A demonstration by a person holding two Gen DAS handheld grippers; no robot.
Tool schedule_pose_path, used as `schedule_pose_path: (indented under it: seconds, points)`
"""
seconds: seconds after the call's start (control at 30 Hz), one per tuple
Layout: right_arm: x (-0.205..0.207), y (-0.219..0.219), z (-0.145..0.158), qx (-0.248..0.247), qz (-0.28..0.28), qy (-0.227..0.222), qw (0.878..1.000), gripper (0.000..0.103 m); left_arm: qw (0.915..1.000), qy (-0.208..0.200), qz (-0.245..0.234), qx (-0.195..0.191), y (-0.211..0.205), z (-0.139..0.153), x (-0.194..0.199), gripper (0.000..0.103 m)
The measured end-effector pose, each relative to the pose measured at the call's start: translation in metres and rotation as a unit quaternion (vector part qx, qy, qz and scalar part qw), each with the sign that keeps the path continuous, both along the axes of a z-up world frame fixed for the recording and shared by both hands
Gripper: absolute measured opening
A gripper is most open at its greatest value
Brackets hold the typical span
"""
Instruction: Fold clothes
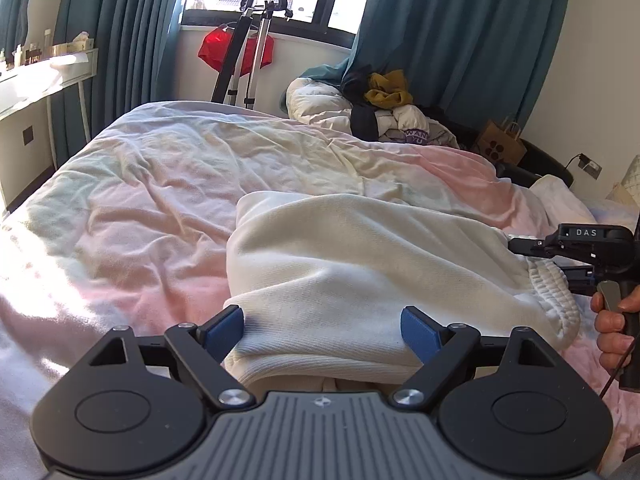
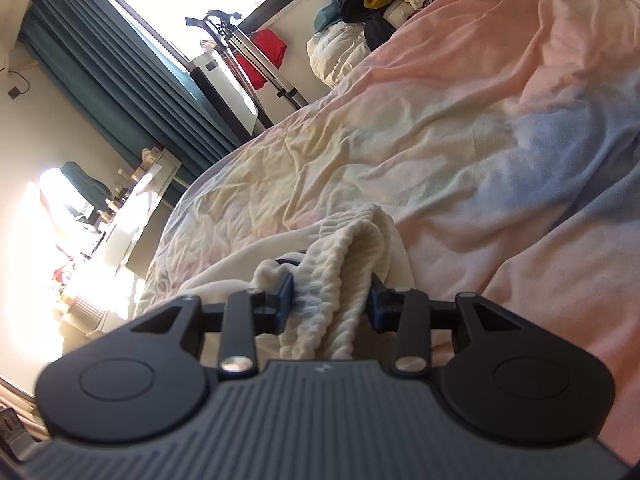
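Note:
A cream knit garment [image 1: 360, 264] lies folded on the bed, with its ribbed elastic waistband [image 2: 340, 264] at its right end. My left gripper [image 1: 324, 332] is open, its blue pads [image 1: 224, 332] spread wide on either side of the garment's near folded edge. My right gripper [image 2: 331, 298] is shut on the bunched waistband, turned sideways. It also shows in the left wrist view as the right gripper [image 1: 536, 264] at the garment's right end, held by a person's hand [image 1: 612, 324].
The bed is covered by a crumpled pink and cream duvet [image 1: 160, 200]. A heap of other clothes [image 1: 388, 108] sits at the far side under teal curtains [image 1: 460, 40]. A tripod [image 1: 248, 48], a paper bag [image 1: 500, 144] and a white side table [image 1: 40, 76] stand around the bed.

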State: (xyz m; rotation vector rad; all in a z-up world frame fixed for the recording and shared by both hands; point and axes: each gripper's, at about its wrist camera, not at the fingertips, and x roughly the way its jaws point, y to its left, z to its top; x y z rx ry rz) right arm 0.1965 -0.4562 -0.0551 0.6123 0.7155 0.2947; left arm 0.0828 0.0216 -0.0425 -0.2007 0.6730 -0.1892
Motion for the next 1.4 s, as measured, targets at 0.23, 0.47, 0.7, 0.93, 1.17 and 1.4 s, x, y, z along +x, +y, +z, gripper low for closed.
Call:
schedule_pose_path:
  seconds: [0.23, 0.47, 0.7, 0.93, 1.17, 1.4]
  points:
    - [-0.051, -0.014, 0.014, 0.037, -0.042, -0.004, 0.998, 0.087, 0.9924, 0.047, 0.025, -0.110, 0.033, -0.007, 0.012, 0.094]
    - [-0.048, 0.008, -0.009, 0.010, 0.017, 0.076, 0.997, 0.103, 0.9835, 0.087, 0.043, -0.153, 0.047, -0.023, 0.025, 0.096]
    - [-0.021, 0.015, -0.055, 0.032, 0.037, 0.159, 0.986, 0.103, 0.9847, 0.110, 0.030, -0.131, 0.035, -0.040, 0.038, 0.097]
    - [-0.023, 0.022, -0.049, 0.111, 0.061, 0.111, 0.986, 0.103, 0.9844, 0.114, 0.030, -0.130, 0.033, -0.045, 0.039, 0.097]
    - [-0.030, 0.019, -0.039, 0.138, 0.060, 0.079, 0.985, 0.103, 0.9844, 0.116, 0.030, -0.128, 0.031, -0.048, 0.040, 0.097]
    - [-0.022, 0.032, -0.058, 0.076, 0.021, 0.122, 0.989, 0.084, 0.9881, 0.102, 0.031, -0.111, 0.026, -0.046, 0.037, 0.092]
